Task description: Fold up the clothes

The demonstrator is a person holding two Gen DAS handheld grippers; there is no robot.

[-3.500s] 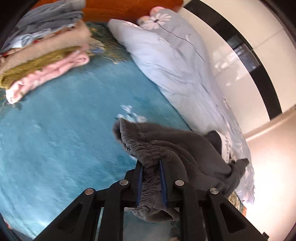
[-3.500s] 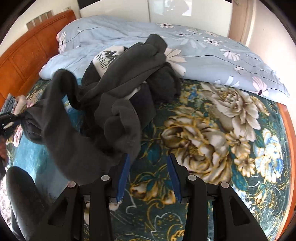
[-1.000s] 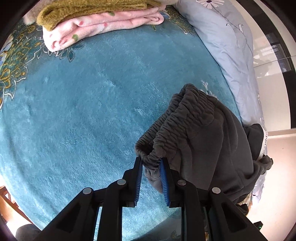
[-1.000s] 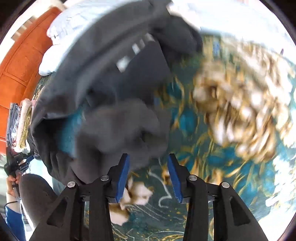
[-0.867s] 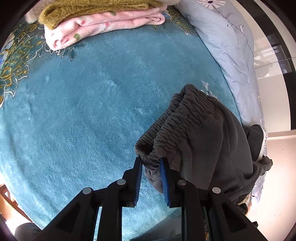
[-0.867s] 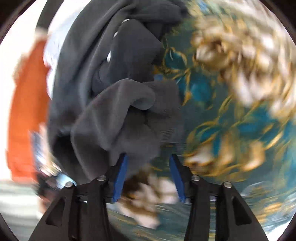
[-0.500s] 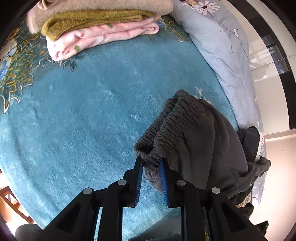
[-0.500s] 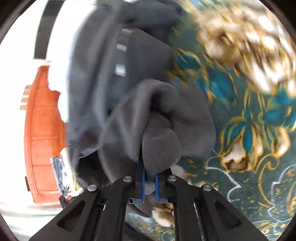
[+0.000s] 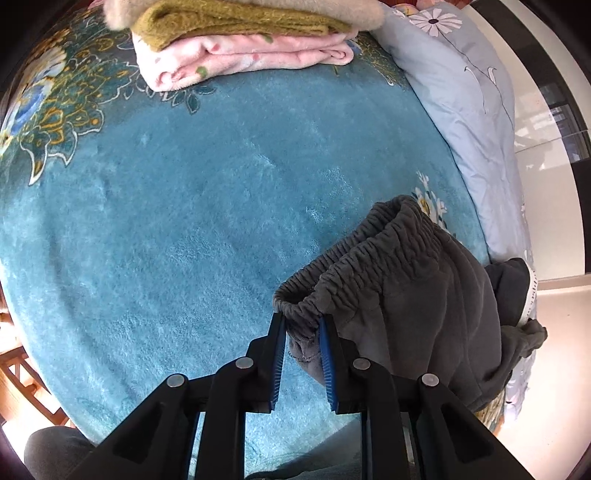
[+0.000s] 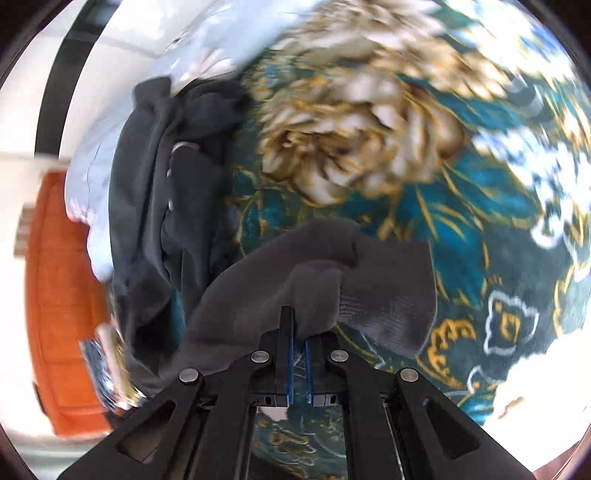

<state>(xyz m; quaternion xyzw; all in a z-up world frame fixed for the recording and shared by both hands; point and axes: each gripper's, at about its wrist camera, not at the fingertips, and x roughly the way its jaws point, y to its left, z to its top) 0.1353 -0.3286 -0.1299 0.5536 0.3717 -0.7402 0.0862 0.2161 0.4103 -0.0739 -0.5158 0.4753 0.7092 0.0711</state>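
Note:
Dark grey sweatpants (image 9: pixel 413 280) lie bunched on the blue plush blanket (image 9: pixel 184 206). My left gripper (image 9: pixel 302 325) is shut on their elastic waistband, which gathers up between the blue pads. In the right wrist view my right gripper (image 10: pixel 299 334) is shut on a cuffed leg end of the same grey sweatpants (image 10: pixel 332 280), lifted above the flowered part of the blanket (image 10: pixel 369 147). The rest of the garment trails off to the left in a dark heap (image 10: pixel 173 184). That view is blurred by motion.
A stack of folded clothes, pink (image 9: pixel 243 59) under olive (image 9: pixel 236 18), sits at the far edge. A light blue flowered duvet (image 9: pixel 469 88) runs along the right side. An orange wooden headboard (image 10: pixel 55 295) stands at the left.
My right gripper closed on the grey leg end, rolled, and swung it up and across the blanket. The left gripper kept its hold on the waistband and barely moved.

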